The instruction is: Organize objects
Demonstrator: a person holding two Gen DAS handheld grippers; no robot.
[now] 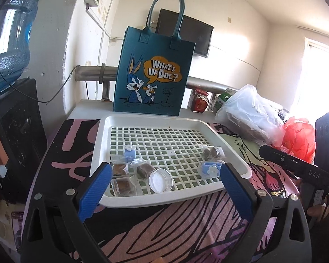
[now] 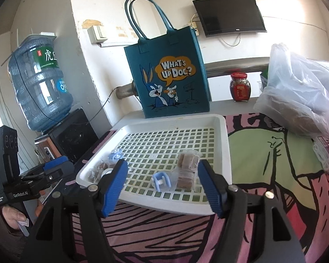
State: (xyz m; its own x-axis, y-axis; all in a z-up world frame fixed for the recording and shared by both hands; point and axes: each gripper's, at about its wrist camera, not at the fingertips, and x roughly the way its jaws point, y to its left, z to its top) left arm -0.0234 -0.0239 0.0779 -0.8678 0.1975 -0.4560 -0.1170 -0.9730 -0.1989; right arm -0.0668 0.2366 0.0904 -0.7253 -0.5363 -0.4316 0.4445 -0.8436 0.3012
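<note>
Two grippers, left gripper (image 1: 165,173) and right gripper (image 2: 162,173), spread, nothing grasped; wrapped snacks (image 1: 122,175) scattered in white tray (image 1: 164,120).

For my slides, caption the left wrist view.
Open left gripper faces a white tray of wrapped snacks, blue tote bag behind.
</note>
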